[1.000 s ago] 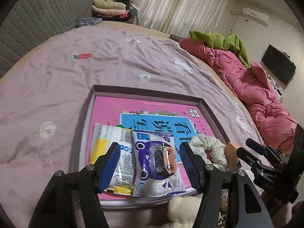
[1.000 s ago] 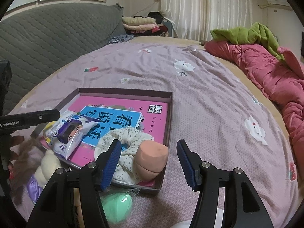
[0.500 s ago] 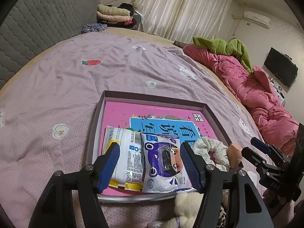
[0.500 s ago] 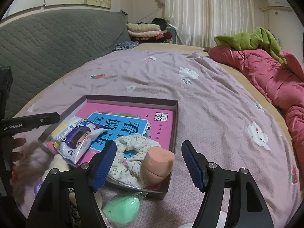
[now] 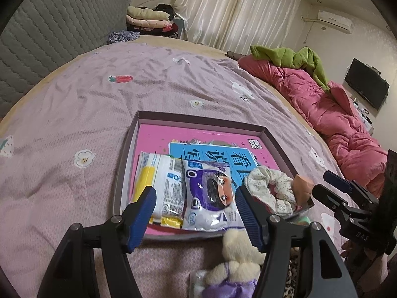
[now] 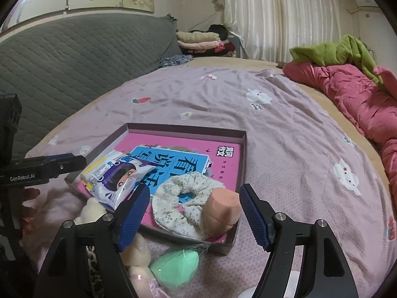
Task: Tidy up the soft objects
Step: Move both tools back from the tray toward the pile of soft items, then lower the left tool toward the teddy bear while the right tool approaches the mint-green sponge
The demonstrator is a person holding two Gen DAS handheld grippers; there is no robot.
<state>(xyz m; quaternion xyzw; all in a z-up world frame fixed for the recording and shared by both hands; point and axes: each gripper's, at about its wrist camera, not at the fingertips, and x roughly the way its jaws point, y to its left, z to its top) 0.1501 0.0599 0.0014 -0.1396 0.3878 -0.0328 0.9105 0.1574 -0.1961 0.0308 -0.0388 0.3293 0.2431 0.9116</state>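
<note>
A shallow dark box (image 5: 134, 149) lies on the bed with a pink book as its floor. In it are a white-and-yellow tissue packet (image 5: 158, 181), a purple cartoon packet (image 5: 211, 193), a floral scrunchie (image 6: 183, 198) and a peach sponge (image 6: 224, 208). My left gripper (image 5: 195, 196) hovers open over the box's near edge, its pads clear of both packets. My right gripper (image 6: 194, 193) hangs over the near right corner. Its jaws are opening, and the scrunchie and sponge lie untouched between them. Outside the box lie a cream plush toy (image 5: 238, 255) and a mint green sponge (image 6: 173, 265).
The lilac printed bedsheet (image 5: 74, 114) spreads left of and beyond the box. A pink quilt (image 5: 342, 114) with a green garment (image 5: 292, 57) runs along the right side. A grey padded headboard (image 6: 74, 57) and folded clothes (image 6: 198, 41) stand at the far end.
My right jaws have spread wider around the peach sponge. Both grippers have drawn back a little from the box, so the plush toy and green sponge show more in front.
</note>
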